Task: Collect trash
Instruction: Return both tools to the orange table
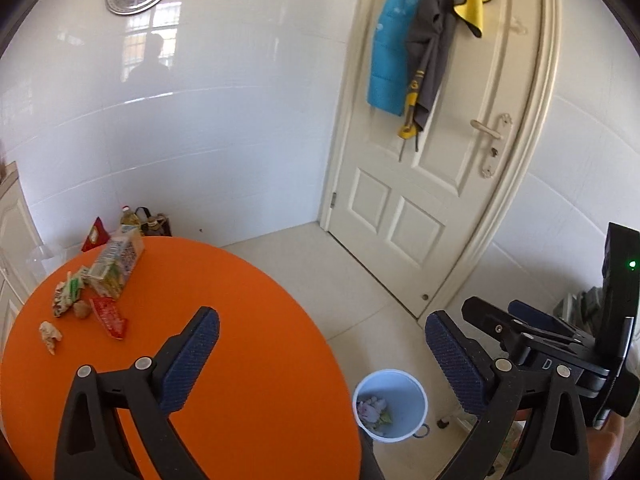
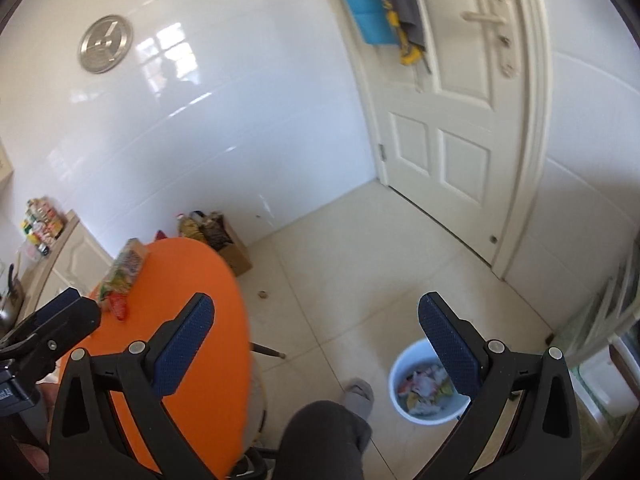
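Trash lies on the far left of the round orange table (image 1: pixel 240 320): a drink carton (image 1: pixel 116 268) on its side, a green-white wrapper (image 1: pixel 68 294), a red wrapper (image 1: pixel 110 316), a crumpled paper scrap (image 1: pixel 50 334) and a small brown lump (image 1: pixel 82 310). A pale bucket (image 1: pixel 408 400) stands on the floor to the right of the table, with crumpled trash inside. My left gripper (image 1: pixel 320 344) hangs open and empty above the table's right edge. My right gripper (image 2: pixel 316 320) is open and empty over the floor, with the bucket (image 2: pixel 416 346) just under its right finger.
A white door (image 1: pixel 432 184) with hung clothes stands behind the bucket. A cardboard box (image 2: pixel 236 258) with bottles sits by the tiled wall. A person's leg (image 2: pixel 320 436) and slipper (image 2: pixel 358 394) are between table and bucket. A cabinet (image 2: pixel 76 256) stands on the left.
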Available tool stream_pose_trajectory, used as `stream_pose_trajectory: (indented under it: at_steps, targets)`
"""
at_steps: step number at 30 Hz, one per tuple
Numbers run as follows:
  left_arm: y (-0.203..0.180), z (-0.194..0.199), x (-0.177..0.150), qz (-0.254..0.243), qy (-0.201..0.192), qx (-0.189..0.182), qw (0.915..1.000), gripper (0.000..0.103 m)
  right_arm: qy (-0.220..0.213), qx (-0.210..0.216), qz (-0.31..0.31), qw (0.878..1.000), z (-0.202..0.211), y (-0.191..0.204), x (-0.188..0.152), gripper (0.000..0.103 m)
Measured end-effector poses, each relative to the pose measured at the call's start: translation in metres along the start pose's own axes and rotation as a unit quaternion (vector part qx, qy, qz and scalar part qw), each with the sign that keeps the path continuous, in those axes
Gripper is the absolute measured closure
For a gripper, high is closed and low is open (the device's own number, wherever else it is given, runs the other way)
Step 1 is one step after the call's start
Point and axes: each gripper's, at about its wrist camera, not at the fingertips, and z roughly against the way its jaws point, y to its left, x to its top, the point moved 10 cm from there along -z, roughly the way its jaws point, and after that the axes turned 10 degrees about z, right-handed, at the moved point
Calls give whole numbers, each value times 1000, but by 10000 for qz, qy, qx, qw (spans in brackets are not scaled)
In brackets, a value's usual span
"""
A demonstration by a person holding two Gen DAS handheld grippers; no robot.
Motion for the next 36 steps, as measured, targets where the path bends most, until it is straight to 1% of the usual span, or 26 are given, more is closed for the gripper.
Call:
stream_pose_trajectory:
  at_steps: [6, 10, 13, 17, 22, 24, 26, 30, 32, 36]
  targets:
    - [53, 62, -12, 445, -349, 416, 9975, 1, -249, 487, 552, 9970, 6, 82, 18, 0]
    - [91, 107, -19, 742, -601, 723, 9928, 1, -342, 778, 935, 9920, 9, 135, 25, 0]
    - [119, 139, -24, 946, -820, 1014, 9869, 1, -406, 984, 1210, 9869, 13, 175, 27, 0]
    - [148, 181, -41, 1173, -1046, 1376, 9779, 1, -460, 1256, 1569, 9785, 16, 226, 28, 0]
    - [175, 210, -65, 1411, -1122, 1772, 9675, 1, -495, 1472, 1973, 9680, 14, 279, 24, 0]
    - [185, 216, -75, 1488, -1080, 1912, 9642, 1, -437, 1532, 2072, 9652, 7, 293, 20, 0]
    - [192, 212, -77, 1554, -1008, 1986, 9624, 1, -350, 1597, 2132, 9632, -4, 303, 16, 0]
    - [201, 192, -82, 1664, -816, 2116, 9596, 1, -116, 1621, 2265, 9604, -30, 314, 5, 0]
    - [202, 166, -69, 1675, -684, 2145, 9598, 1, 39, 1609, 2304, 9597, -48, 319, 0, 0]
    - [216, 123, -58, 1643, -412, 2293, 9585, 1, 349, 1589, 2350, 9583, -87, 324, -12, 0]
